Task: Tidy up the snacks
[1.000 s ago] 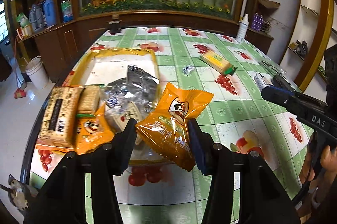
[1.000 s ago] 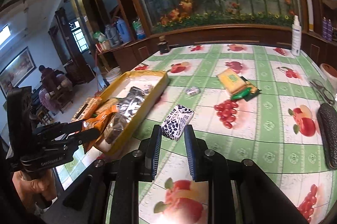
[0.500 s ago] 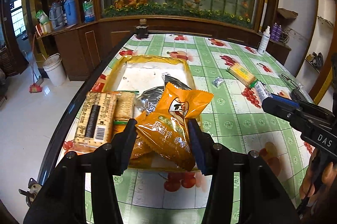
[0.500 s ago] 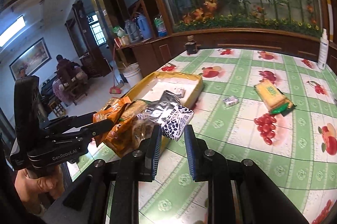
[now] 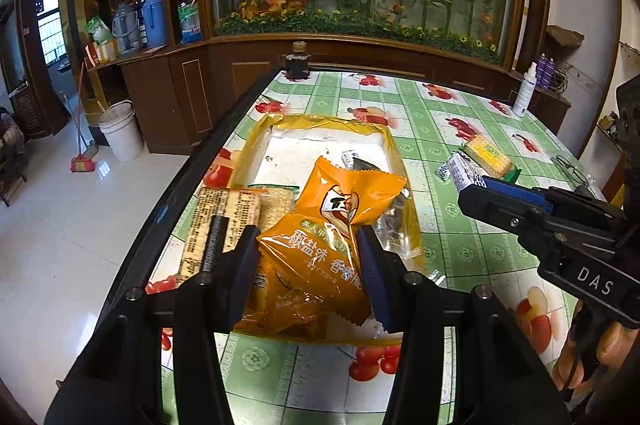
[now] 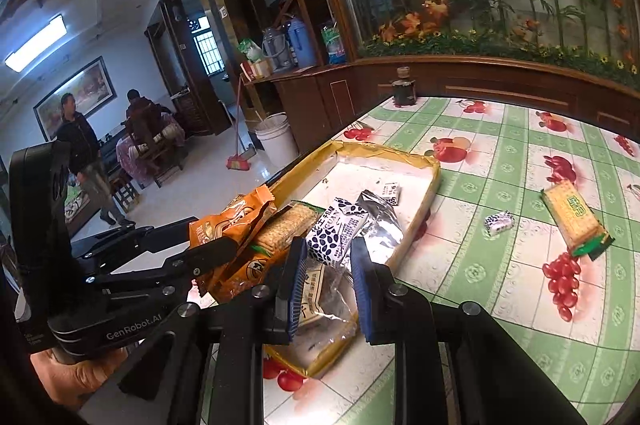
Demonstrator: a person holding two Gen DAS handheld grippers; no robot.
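Grip first: my left gripper point(image 5: 307, 257) is clenched on the orange snack bag point(image 5: 332, 233), pinching its lower half and holding it above the near end of the yellow tray point(image 5: 256, 141). My right gripper point(image 6: 327, 273) is clamped on the small white packet with dark blue spots point(image 6: 338, 231), which I see raised over the tray's near half, just beside the orange bag. Below the two held items, inside the tray, I make out a cracker pack point(image 5: 218, 221) along the left side, a crumpled silver wrapper point(image 6: 380, 221) near the middle and a small white sachet point(image 6: 391, 191) farther back on the white floor. Outside the tray, on the green checked tablecloth point(image 6: 500, 289), lie a green-ended cracker pack point(image 6: 574, 217) and a little wrapped candy point(image 6: 498, 222), well apart from both grippers.
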